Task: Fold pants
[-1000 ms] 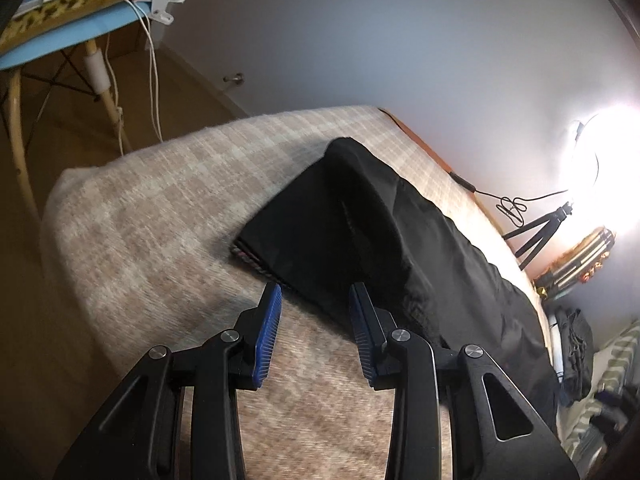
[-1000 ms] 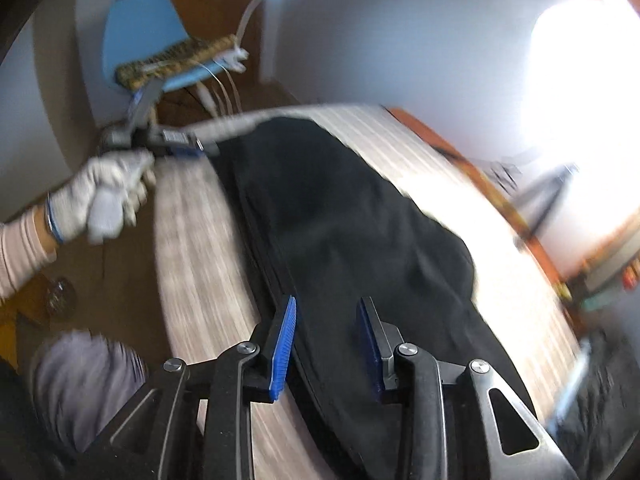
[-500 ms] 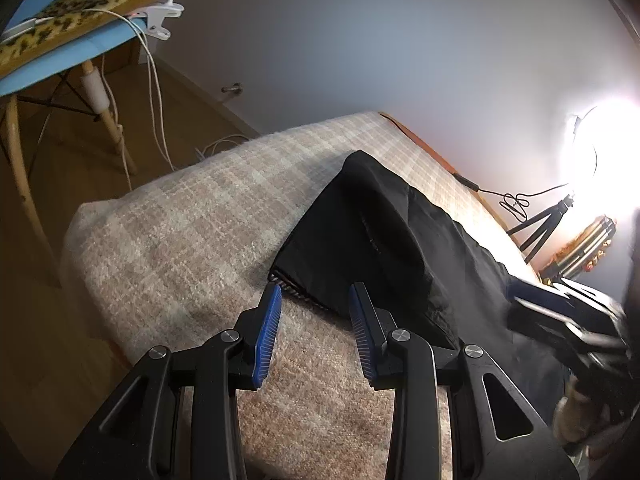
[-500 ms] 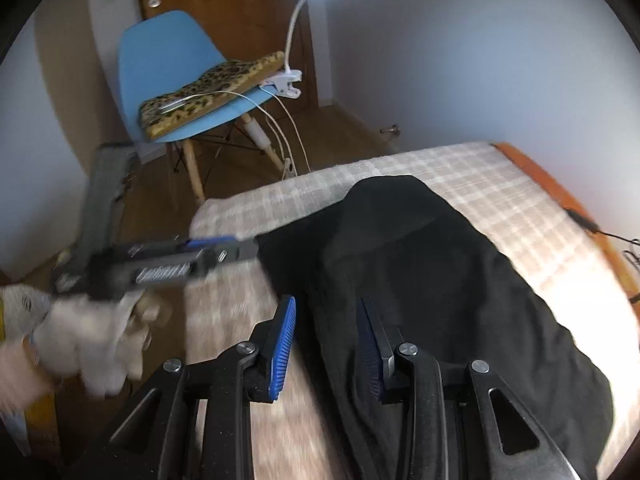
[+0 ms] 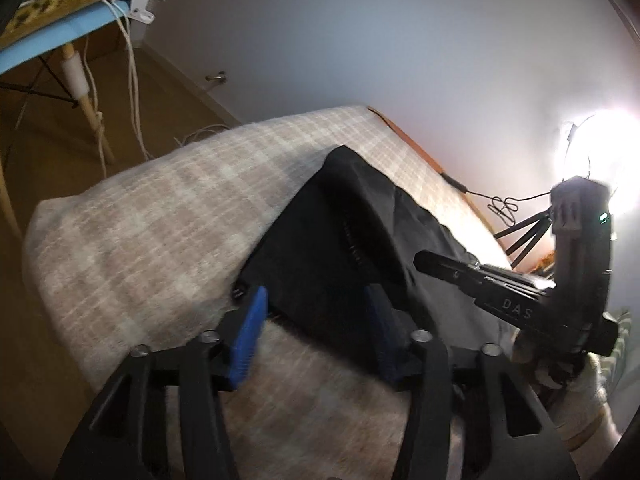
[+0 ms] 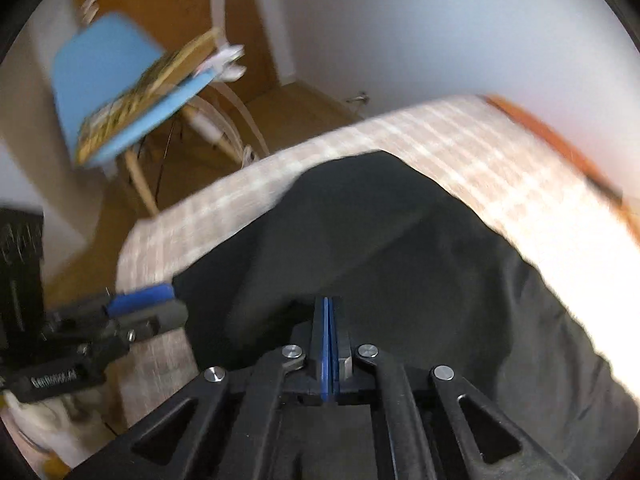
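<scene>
I see the black pants (image 5: 360, 240) lying lengthwise on the bed (image 5: 152, 216), over its beige checked blanket, running from the middle of the left wrist frame toward the lower right. My left hand-held gripper (image 5: 316, 332) sits at the bottom centre of that frame with its blue pads spread; they have just been opening wider. The near corner of the pants lies between the two pads, but I cannot see either pad pressing on the cloth.

In the right wrist frame my right hand-held gripper (image 6: 328, 344) is at the bottom centre, its blue pads pressed flat together after closing just now. The pants (image 6: 400, 260) fill the frame right behind and around the pad tips; whether any cloth is caught between them I cannot tell, as the picture is blurred and no fabric shows in the seam.

The left hand-held gripper (image 6: 140, 304) also shows at the lower left of that frame, at the edge of the pants, while the right one (image 5: 480, 280) reaches in from the right of the left wrist frame. A blue chair (image 6: 104, 88) stands at the upper left, beyond the bed.
</scene>
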Motion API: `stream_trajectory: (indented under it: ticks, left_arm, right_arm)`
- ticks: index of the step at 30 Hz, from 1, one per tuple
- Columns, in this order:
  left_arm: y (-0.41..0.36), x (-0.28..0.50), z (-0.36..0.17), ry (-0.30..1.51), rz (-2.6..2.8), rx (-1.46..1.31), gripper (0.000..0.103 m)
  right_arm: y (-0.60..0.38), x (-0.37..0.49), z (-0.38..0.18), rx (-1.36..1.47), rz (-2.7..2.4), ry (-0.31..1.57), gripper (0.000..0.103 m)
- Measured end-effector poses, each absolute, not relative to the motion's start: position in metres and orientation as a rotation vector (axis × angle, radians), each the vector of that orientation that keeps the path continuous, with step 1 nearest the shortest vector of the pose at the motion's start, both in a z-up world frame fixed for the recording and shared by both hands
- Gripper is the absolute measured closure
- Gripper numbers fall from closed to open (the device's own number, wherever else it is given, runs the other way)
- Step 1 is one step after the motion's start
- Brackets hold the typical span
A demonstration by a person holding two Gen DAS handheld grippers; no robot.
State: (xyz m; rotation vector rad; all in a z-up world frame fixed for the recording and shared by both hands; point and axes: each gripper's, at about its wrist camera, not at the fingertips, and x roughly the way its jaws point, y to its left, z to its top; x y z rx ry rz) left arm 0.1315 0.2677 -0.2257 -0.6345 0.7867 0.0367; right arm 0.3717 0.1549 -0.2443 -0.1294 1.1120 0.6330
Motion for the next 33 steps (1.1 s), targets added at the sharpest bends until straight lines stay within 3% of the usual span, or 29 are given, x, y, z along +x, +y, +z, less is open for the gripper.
stream_trajectory:
  ticks: [2, 4, 5, 7, 8, 14, 16, 19, 26, 33]
  left_arm:
    - [0.266, 0.138, -0.224, 0.783, 0.021, -0.644, 0.049]
    - [0.27, 0.139, -0.223, 0.769, 0.052, -0.652, 0.049]
    - [0.273, 0.139, -0.223, 0.765, 0.06, -0.657, 0.049]
    - [0.278, 0.139, -0.223, 0.761, 0.066, -0.672, 0.049]
    - [0.28, 0.138, -0.223, 0.76, 0.073, -0.674, 0.049]
    - [0.288, 0.124, -0.219, 0.739, 0.126, -0.658, 0.051]
    - [0.291, 0.122, -0.218, 0.74, 0.121, -0.662, 0.051]
    - [0.287, 0.125, -0.217, 0.748, 0.085, -0.657, 0.051]
    - [0.254, 0.153, -0.221, 0.788, -0.046, -0.673, 0.049]
    - [0.243, 0.185, -0.23, 0.791, -0.015, -0.717, 0.049]
  right_arm:
    - [0.142, 0.375, -0.247, -0.098, 0.611, 1.118, 0.103]
    - [0.137, 0.368, -0.241, -0.07, 0.658, 1.105, 0.095]
    - [0.138, 0.365, -0.238, -0.065, 0.68, 1.102, 0.09]
    - [0.144, 0.356, -0.229, -0.079, 0.719, 1.079, 0.064]
    - [0.15, 0.354, -0.227, -0.088, 0.731, 1.072, 0.063]
    - [0.184, 0.36, -0.236, -0.146, 0.725, 1.102, 0.066]
    - [0.189, 0.361, -0.241, -0.161, 0.726, 1.113, 0.088]
    - [0.18, 0.365, -0.247, -0.127, 0.687, 1.129, 0.102]
    - [0.125, 0.386, -0.258, 0.164, 0.655, 1.168, 0.103]
    - [0.103, 0.387, -0.265, 0.194, 0.615, 1.179, 0.103]
